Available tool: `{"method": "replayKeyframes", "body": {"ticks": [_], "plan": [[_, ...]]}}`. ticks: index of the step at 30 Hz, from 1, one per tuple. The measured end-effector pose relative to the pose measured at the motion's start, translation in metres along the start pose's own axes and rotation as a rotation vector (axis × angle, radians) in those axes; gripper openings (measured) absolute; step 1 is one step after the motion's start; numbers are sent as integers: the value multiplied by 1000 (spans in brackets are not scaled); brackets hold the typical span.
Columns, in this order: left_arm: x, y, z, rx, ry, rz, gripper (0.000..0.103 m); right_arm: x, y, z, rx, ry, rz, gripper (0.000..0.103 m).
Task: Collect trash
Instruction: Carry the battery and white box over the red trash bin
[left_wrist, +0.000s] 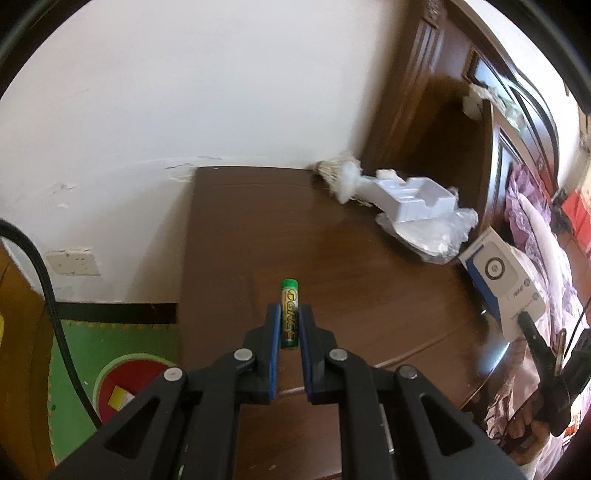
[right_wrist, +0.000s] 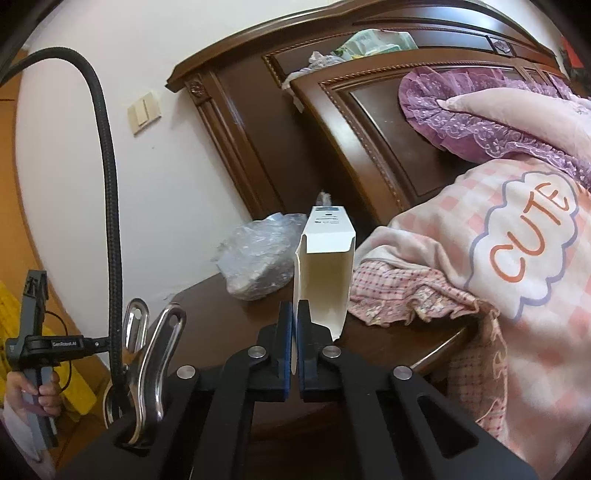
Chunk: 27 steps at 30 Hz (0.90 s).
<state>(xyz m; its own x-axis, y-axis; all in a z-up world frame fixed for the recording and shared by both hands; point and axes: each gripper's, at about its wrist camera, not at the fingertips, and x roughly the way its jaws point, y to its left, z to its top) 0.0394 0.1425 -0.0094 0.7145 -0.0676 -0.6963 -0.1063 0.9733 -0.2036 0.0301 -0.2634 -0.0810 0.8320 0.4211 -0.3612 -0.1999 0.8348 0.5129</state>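
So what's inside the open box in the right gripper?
The box, pinched by one wall in the right gripper, shows only bare cream cardboard inside. Its far end is folded shut; nothing visible in it.

My dark wooden nightstand (left_wrist: 332, 229) fills mid-frame. At its upper right lie a white foam tray (left_wrist: 410, 201) and crumpled clear plastic (left_wrist: 439, 236); a pink quilt (right_wrist: 498, 258) spills over its right edge.

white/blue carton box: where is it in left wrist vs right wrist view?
Left wrist: carton box at the right edge, on the nightstand's far side, the right gripper at its lower corner.
Right wrist: carton box dead centre, open end toward the camera, its wall pinched in the right gripper.
Shared landmark: crumpled plastic bag beside it.
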Motion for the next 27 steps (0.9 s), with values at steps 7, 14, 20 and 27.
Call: {"method": "replayKeyframes", "body": {"ticks": [7,14,20,27], "plan": [[-21,29,-6,-45,-30,25,10,-14,14,0,8,-48,52,3],[-43,62,-13,-87,-67,75,10,-31,29,2,4,-96,92,3],[-51,94,-26,-140,-67,112,10,-41,42,5,-8,-112,126,3],[-55,122,-41,-193,-55,139,10,-42,58,3,-17,-92,161,3]]}}
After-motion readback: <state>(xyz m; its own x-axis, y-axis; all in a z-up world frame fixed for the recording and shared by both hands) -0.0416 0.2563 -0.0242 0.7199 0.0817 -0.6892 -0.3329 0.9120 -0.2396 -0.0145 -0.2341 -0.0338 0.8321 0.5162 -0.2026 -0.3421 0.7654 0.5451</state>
